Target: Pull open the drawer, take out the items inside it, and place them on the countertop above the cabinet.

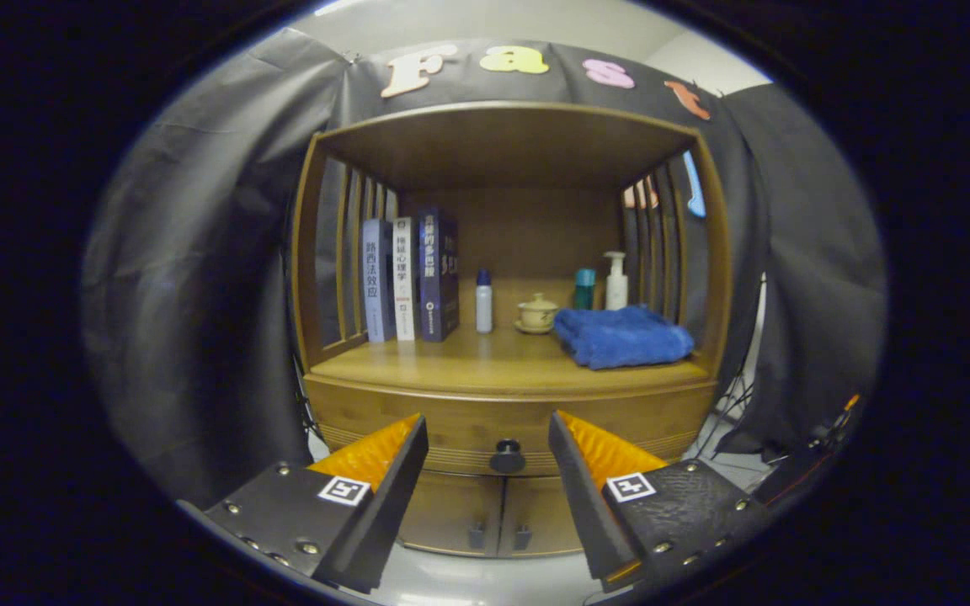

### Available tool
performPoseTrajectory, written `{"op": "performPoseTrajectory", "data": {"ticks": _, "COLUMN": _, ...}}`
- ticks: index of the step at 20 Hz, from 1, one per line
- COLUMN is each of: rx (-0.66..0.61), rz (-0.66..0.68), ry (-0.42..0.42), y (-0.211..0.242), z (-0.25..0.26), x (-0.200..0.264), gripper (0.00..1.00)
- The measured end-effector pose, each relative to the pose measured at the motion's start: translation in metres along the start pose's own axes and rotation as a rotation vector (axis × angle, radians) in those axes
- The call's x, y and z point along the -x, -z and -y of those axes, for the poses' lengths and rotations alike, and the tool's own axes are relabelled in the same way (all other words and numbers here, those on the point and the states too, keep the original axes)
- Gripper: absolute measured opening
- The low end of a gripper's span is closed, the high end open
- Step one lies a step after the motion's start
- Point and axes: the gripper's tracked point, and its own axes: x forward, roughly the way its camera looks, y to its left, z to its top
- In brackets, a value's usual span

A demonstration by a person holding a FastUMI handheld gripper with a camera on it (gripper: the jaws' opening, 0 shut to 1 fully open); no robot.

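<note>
Ahead of spread fingers point(485, 438), drawer point(451, 421) knob point(507, 457).

The gripper point(489, 442) has its 2 fingers spread wide, holding nothing, aimed at a wooden cabinet point(367, 412). The drawer point(451, 438) is closed; its dark knob point(507, 457) sits between the fingers, just beyond them. Below are 2 doors point(493, 522) with small handles. On the countertop point(468, 362) stand 3 books point(409, 278), a white bottle point(484, 301), a lidded cup point(537, 314), a teal bottle point(584, 289) and a pump bottle point(616, 281). A folded blue towel point(622, 337) lies in front of those last 2 bottles.
</note>
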Motion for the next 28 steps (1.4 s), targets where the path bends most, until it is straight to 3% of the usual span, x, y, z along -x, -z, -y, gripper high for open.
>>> {"op": "performPoseTrajectory", "data": {"ticks": 5, "rx": -0.092, "rz": -0.102, "ry": 0.027, "y": 0.049, "z": 0.01, "x": -0.059, "gripper": 0.87}}
{"op": "performPoseTrajectory", "data": {"ticks": 9, "rx": -0.097, "rz": -0.157, "ry": 0.03, "y": 0.079, "z": 0.024, "x": -0.09, "gripper": 0.69}}
{"op": "performPoseTrajectory", "data": {"ticks": 12, "rx": -0.082, "rz": -0.191, "ry": 0.034, "y": 0.089, "z": 0.033, "x": -0.102, "gripper": 0.69}}
{"op": "performPoseTrajectory", "data": {"ticks": 13, "rx": -0.08, "rz": -0.199, "ry": 0.026, "y": 0.092, "z": 0.033, "x": -0.106, "gripper": 0.63}}
{"op": "performPoseTrajectory", "data": {"ticks": 16, "rx": -0.045, "rz": -0.216, "ry": 0.021, "y": 0.098, "z": 0.032, "x": -0.115, "gripper": 0.47}}
{"op": "performPoseTrajectory", "data": {"ticks": 20, "rx": -0.07, "rz": -0.211, "ry": 0.02, "y": 0.099, "z": 0.034, "x": -0.118, "gripper": 0.42}}
{"op": "performPoseTrajectory", "data": {"ticks": 23, "rx": -0.1, "rz": -0.203, "ry": 0.033, "y": 0.1, "z": 0.034, "x": -0.113, "gripper": 0.3}}
{"op": "performPoseTrajectory", "data": {"ticks": 28, "rx": -0.112, "rz": -0.216, "ry": 0.051, "y": 0.104, "z": 0.033, "x": -0.093, "gripper": 0.3}}
